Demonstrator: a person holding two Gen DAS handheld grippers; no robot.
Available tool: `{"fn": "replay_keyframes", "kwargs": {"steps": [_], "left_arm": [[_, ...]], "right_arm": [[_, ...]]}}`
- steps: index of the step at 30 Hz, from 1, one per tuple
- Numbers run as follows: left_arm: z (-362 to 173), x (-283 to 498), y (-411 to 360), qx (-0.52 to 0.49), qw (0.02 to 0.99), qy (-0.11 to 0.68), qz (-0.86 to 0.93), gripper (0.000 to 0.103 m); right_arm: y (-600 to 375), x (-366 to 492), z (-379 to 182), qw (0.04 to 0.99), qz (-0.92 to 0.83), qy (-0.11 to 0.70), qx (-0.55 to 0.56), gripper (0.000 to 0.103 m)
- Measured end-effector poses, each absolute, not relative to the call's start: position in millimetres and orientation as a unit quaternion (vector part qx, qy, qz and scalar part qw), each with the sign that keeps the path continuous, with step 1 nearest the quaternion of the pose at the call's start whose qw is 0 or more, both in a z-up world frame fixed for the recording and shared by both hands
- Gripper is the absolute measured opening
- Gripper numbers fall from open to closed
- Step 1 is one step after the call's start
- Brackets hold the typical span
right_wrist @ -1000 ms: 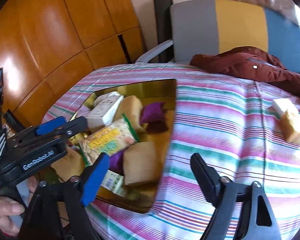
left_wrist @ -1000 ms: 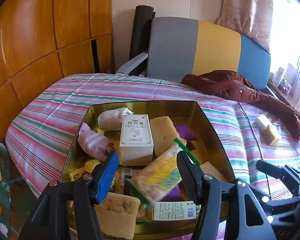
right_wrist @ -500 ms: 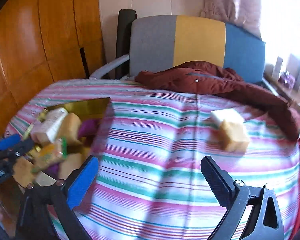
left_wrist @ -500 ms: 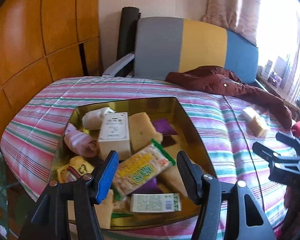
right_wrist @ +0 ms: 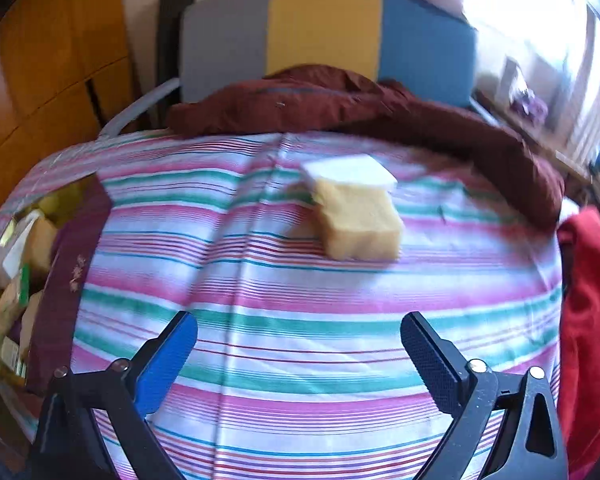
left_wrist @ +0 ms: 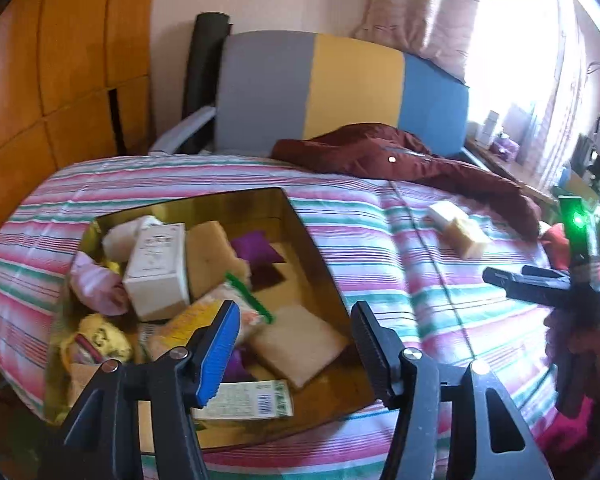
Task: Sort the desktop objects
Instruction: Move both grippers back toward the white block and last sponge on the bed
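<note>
A gold tin tray (left_wrist: pixel 324 276) on the striped cloth holds several items: a white box (left_wrist: pixel 156 268), a yellow-green snack packet (left_wrist: pixel 204 320), sponges and a purple pouch (left_wrist: pixel 256 246). My left gripper (left_wrist: pixel 296 312) hovers over the tray's near end. Its jaws are closing and nothing is between them. On the cloth to the right lie a yellow sponge (right_wrist: pixel 360 220) and, touching it from behind, a white block (right_wrist: pixel 352 172). My right gripper (right_wrist: pixel 298 320) stands wide open and empty over bare cloth, short of the sponge. The left wrist view also shows this gripper (left_wrist: pixel 540 284), at the right.
A dark red jacket (right_wrist: pixel 340 104) lies along the cloth's far edge, before a grey, yellow and blue chair back (left_wrist: pixel 340 88). Something red (right_wrist: pixel 588 320) borders the right side. Wooden panels (left_wrist: pixel 60 60) stand at the left. The tray's maroon outer wall (right_wrist: pixel 72 240) shows left in the right wrist view.
The snack packet seen blurred between my left jaws now lies in the tray. My right gripper swung right from the tray to face the yellow sponge, opening wider.
</note>
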State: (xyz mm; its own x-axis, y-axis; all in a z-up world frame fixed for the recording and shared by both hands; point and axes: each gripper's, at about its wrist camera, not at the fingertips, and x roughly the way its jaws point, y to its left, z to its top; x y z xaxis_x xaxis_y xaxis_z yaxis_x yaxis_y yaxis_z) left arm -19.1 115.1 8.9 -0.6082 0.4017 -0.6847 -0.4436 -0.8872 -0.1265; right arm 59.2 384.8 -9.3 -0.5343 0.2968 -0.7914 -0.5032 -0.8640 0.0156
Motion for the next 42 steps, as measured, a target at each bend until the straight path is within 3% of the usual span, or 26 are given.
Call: {"fn": "replay_keyframes", "kwargs": {"steps": [6, 10, 32, 35, 36, 37, 42], "left_arm": [[11.2, -19.1, 125.9, -0.381, 0.264, 0.010, 0.886, 0.058], [8.2, -19.0, 137.4, -0.390, 0.273, 0.018, 0.879, 0.059], [-5.2, -29.6, 158.2, -0.426, 0.289, 0.019, 0.857, 0.058], [-4.8, -30.7, 161.6, -0.425, 0.291, 0.023, 0.857, 0.058], [-4.5, -31.0, 163.8, -0.426, 0.294, 0.024, 0.856, 0.058], [-4.1, -31.0, 165.7, -0.425, 0.295, 0.024, 0.855, 0.058], [0.4, -30.1, 181.7, -0.420, 0.311, 0.033, 0.852, 0.058]], "right_arm": [[443.9, 81.5, -10.2, 0.248, 0.851, 0.255, -0.386, 0.101], [466.5, 82.2, -11.0, 0.255, 0.846, 0.278, -0.376, 0.101], [465.9, -34.0, -45.1, 0.237, 0.852, 0.096, -0.456, 0.103], [470.7, -36.9, -48.6, 0.233, 0.849, 0.096, -0.464, 0.093], [472.2, -36.6, -49.4, 0.233, 0.847, 0.097, -0.468, 0.080], [473.4, -36.2, -50.4, 0.233, 0.844, 0.096, -0.473, 0.073], [479.6, -22.3, -45.1, 0.224, 0.850, 0.111, -0.463, 0.071]]}}
